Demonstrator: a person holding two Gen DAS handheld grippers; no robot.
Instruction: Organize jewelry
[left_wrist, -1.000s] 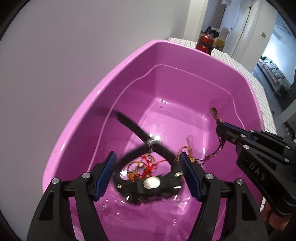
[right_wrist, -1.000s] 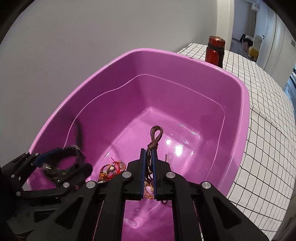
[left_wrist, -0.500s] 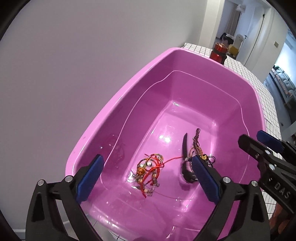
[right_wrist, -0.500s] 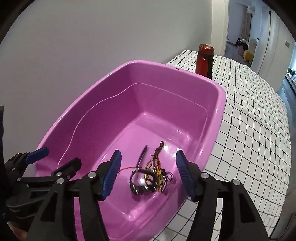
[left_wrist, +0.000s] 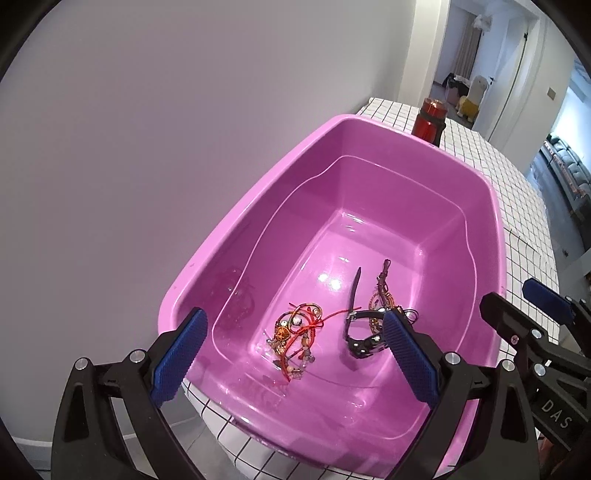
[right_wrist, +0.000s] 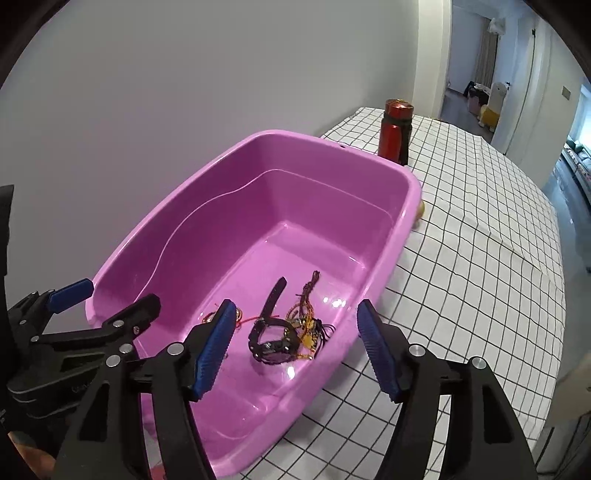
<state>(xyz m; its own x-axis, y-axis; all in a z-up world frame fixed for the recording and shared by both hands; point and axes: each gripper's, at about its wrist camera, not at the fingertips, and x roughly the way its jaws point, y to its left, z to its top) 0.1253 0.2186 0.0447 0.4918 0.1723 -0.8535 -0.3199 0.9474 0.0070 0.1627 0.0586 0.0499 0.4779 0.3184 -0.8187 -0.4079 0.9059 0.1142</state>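
Both the left gripper (left_wrist: 291, 354) and the right gripper (right_wrist: 299, 345) hang empty, jaws spread wide, above the pink tub (left_wrist: 495, 236). On its floor lie a black watch (right_wrist: 273, 332), a brown-gold bracelet (right_wrist: 308, 314) touching it at 3 o'clock, and red-cord jewelry (left_wrist: 295, 330) at 9 o'clock.

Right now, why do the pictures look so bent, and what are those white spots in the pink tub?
Left wrist view: the fisheye lens bows the pink tub and leaves dark corners; the white spots are glare on its glossy floor, beside the watch. Right wrist view: the checked cloth curves likewise, with glare near the brown cord bracelet. Both are sharp, without motion blur.
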